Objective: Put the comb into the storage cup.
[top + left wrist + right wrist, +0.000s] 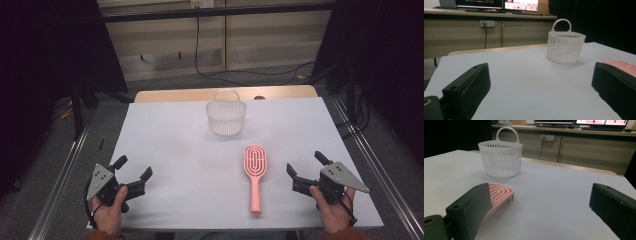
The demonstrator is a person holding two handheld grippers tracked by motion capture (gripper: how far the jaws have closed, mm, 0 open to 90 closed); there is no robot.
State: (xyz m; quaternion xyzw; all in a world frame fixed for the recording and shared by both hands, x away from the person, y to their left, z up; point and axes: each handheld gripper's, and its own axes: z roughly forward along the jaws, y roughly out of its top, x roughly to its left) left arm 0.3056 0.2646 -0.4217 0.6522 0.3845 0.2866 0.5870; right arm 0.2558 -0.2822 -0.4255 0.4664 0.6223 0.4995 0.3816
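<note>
A pink hairbrush [255, 172] lies flat on the white table [180, 150], head toward the back, handle toward the front edge. A white slatted basket [226, 115] with a loop handle stands upright near the table's far edge. My left gripper [134, 168] rests open at the front left, nothing between its jaws. At the front right my right gripper [306, 164] is open too, just right of the brush's handle and apart from it. The left gripper view has the basket [566, 47] ahead and the brush [622, 66] behind the right jaw. In the right gripper view the brush head [500, 195] lies by the left jaw, basket [501, 160] beyond.
A wooden strip [200, 93] edges the table's far side. Metal frame rails [60, 175] run along both sides. Dark curtains hang left and right, and cables lie on the floor behind the table. A bench with monitors [604, 122] stands against the back wall.
</note>
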